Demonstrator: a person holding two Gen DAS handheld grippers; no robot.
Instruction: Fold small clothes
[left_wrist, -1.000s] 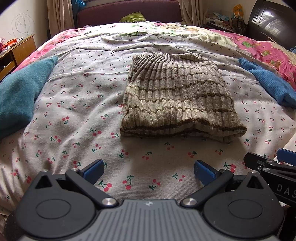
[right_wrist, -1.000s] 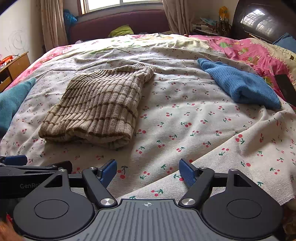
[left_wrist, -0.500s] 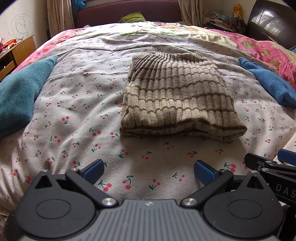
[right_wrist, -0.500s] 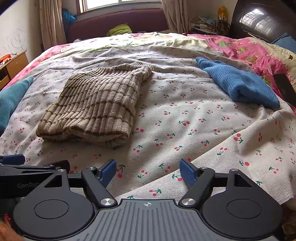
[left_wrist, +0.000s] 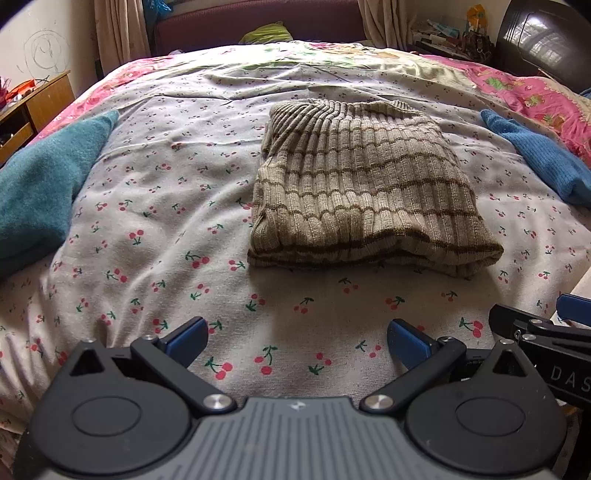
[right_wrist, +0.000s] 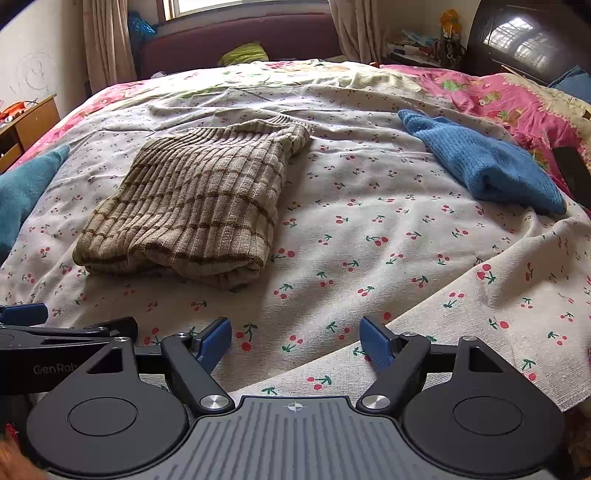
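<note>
Left wrist view: striped sweater (left_wrist: 365, 192) folded into a neat block at 12 o'clock on the cherry sheet (left_wrist: 155, 236), apparently finished; left gripper (left_wrist: 297, 338) hovering short of it, jaws wide, nothing between; right gripper (right_wrist: 295, 339) likewise wide and empty, sweater at 11 o'clock; teal cloth (left_wrist: 40, 184) at 9 o'clock and blue cloth (right_wrist: 484, 162) at 2 o'clock lying well apart; whether those two are properly folded cannot be told, so possibly left to do
</note>
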